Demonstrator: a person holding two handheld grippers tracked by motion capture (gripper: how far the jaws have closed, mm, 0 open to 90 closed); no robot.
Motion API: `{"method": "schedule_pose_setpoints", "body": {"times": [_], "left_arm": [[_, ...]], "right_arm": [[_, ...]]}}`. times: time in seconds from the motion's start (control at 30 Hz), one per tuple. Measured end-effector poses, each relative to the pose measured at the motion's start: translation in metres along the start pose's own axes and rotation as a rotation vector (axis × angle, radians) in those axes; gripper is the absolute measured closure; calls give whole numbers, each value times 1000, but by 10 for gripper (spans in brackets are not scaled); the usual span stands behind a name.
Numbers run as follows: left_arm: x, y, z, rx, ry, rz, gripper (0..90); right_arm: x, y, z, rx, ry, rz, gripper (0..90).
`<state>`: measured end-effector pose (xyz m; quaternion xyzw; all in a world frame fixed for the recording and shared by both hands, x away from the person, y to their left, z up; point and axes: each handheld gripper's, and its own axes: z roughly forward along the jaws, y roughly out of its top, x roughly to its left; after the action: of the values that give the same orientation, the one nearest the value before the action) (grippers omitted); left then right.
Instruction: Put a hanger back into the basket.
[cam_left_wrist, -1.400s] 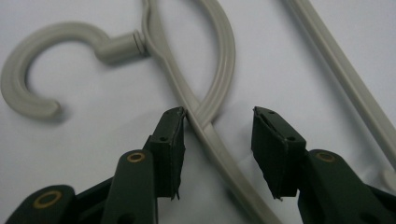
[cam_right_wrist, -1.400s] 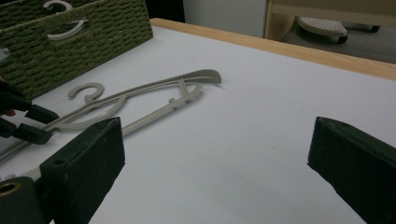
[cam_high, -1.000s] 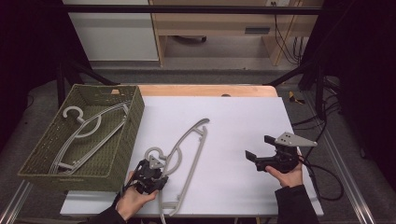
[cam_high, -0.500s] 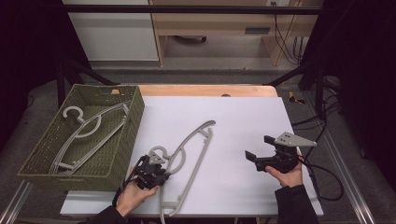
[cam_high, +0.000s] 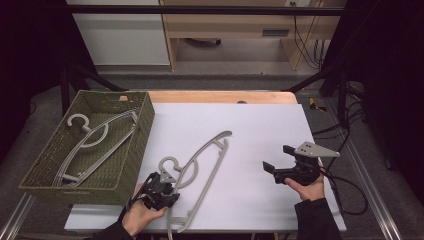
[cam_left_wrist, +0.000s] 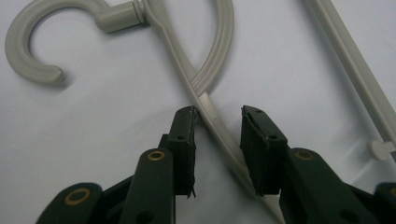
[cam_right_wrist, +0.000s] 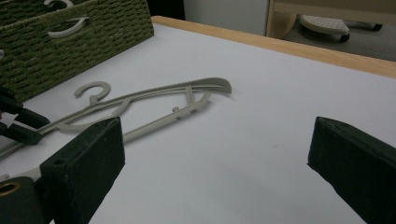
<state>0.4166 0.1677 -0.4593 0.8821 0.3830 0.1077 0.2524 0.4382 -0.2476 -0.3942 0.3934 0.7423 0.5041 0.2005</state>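
A grey plastic hanger (cam_high: 202, 159) lies slanted on the white table, hook toward the near left. My left gripper (cam_high: 161, 186) sits at its hook end. In the left gripper view the hanger (cam_left_wrist: 205, 84) runs one thin arm slantwise between the jaws of that gripper (cam_left_wrist: 218, 112). They have just been closing; the left pad (cam_left_wrist: 184, 135) touches the arm, and a gap stays at the right pad, so the gripper is open. My right gripper (cam_high: 275, 157) hovers open to the right, nothing between its wide jaws (cam_right_wrist: 215, 149). The hanger (cam_right_wrist: 154, 93) lies beyond them.
A green woven basket (cam_high: 143, 131) stands at the left of the table and holds grey hangers (cam_high: 95, 137). In the right gripper view the basket (cam_right_wrist: 93, 32) is at the far left. A wooden table edge (cam_high: 220, 96) runs along the back. Cables (cam_high: 350, 187) trail at the right.
The hanger's far end has swung slightly to the right on the table. The left hand has shifted a little at the hook end. The right gripper has stayed still.
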Motion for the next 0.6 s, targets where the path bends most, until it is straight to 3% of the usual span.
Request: {"method": "schedule_pose_setpoints", "body": {"times": [0.1, 0.17, 0.23, 0.27, 0.33, 0.4, 0.6], "left_arm": [[8, -1, -3, 4, -11, -6, 685], [11, -3, -5, 0, 23, -2, 706], [13, -3, -6, 0, 31, -4, 717], [15, -6, -7, -7, 25, -31, 724], [13, -8, -7, -2, 30, -34, 712], [7, -15, -10, 2, 22, -50, 615], [3, -19, -14, 33, 36, -64, 686]], "right_arm": [[0, 0, 0, 2, 1, 0, 40], [0, 0, 0, 8, 2, -5, 40], [0, 0, 0, 6, 1, -1, 40], [0, 0, 0, 5, -3, -2, 40], [0, 0, 0, 1, -1, 1, 40], [-1, 0, -2, 1, 0, -3, 40], [0, 0, 0, 0, 2, 3, 40]]}}
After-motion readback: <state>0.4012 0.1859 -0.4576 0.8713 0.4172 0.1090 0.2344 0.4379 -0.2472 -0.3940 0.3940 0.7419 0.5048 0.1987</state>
